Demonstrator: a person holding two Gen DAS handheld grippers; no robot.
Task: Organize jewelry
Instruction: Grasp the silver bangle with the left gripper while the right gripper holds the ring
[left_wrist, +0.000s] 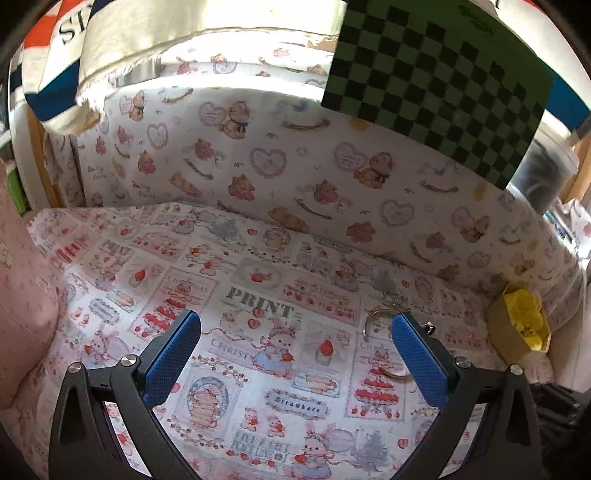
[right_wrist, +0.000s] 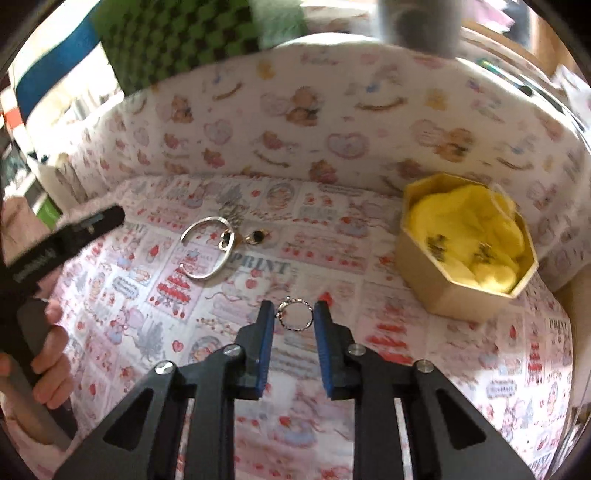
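My right gripper is shut on a small silver ring, held between its blue pads above the printed cloth. A silver bangle lies on the cloth to the far left, with a dark-stoned earring and another small piece beside it. An octagonal gold box lined with yellow fabric stands at the right, holding two small dark pieces. My left gripper is open and empty above the cloth; the bangle shows partly behind its right finger, and the box sits far right.
The printed cloth covers the floor of a padded, bear-print walled enclosure. A green checkered board leans above the back wall. A pink cushion lies at the left. The hand holding the left gripper shows at the left.
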